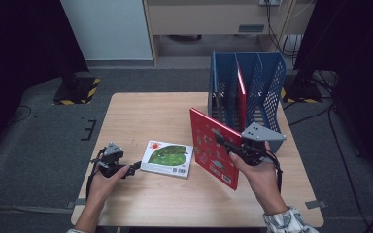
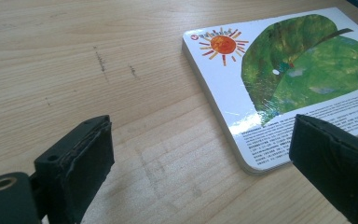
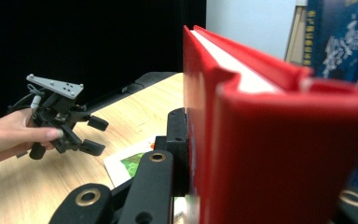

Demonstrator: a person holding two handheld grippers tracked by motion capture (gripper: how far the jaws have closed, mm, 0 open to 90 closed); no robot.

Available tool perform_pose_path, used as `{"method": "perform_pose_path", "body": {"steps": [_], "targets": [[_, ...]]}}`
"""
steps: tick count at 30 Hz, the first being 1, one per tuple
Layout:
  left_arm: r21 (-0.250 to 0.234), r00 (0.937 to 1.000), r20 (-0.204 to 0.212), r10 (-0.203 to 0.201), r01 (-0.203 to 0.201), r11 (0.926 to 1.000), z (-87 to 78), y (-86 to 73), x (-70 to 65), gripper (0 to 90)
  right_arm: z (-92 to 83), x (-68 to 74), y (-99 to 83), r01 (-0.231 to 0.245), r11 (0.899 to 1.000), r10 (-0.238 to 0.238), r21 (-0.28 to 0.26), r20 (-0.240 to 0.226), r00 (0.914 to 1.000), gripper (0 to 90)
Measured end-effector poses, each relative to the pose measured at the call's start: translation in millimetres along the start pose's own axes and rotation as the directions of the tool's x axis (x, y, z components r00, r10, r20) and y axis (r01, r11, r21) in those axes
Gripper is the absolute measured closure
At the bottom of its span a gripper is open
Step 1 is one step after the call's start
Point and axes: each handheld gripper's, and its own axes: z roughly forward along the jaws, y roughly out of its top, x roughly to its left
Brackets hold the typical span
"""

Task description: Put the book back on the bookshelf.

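Red book (image 3: pixel 279 140): near cover blurred in the right gripper view, lower part cut by the bottom edge; print on it unreadable. It hides the right gripper's (image 1: pixel 223 138) far jaw there.

Leaf-cover book (image 2: pixel 289 79): right side cut by the frame edge in the left gripper view; small print along its near edge too fine to read, partly behind one jaw. In the right gripper view, mostly hidden behind the gripper body.

Blue file rack (image 1: pixel 252 82): contents behind the mesh walls unclear in the high view, apart from one red spine.

Person: forearms cut at the bottom edge.
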Motion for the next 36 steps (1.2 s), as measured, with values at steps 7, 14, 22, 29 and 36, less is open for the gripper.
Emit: {"method": "perform_pose_path", "body": {"steps": [7,14,22,29,36], "targets": [[-0.002,0.9999,-0.01,0.002,-0.002,1.0,-0.8,-0.5,1.2,5.7,-9.9,-5.3,-6.2,-0.01,1.0,0.01,0.001,0.011,0.9999,79.4],[0.014,0.9988,-0.039,0.03,-0.029,0.9995,-0.1,-3.3,2.9,6.1,-24.8,-8.5,-9.8,-0.029,1.0,0.03,-0.007,0.016,0.9994,79.4],[0.01,0.9983,-0.054,0.025,-0.024,0.9997,-0.3,-5.0,3.7,5.8,-39.6,-14.0,-9.3,-0.035,0.999,0.035,-0.009,0.04,0.9986,79.4],[0.037,0.9968,-0.068,0.041,-0.039,0.9986,1.4,-7.4,4.2,5.3,-55.2,-19.6,-8.5,-0.042,0.999,0.043,-0.011,0.075,0.9963,79.4],[0.032,0.996,-0.076,0.047,-0.045,0.9985,-1.1,-7.3,4.9,5.3,-70.2,-25.0,0.6,-0.059,0.998,0.061,-0.019,0.118,0.9911,79.4]]}}
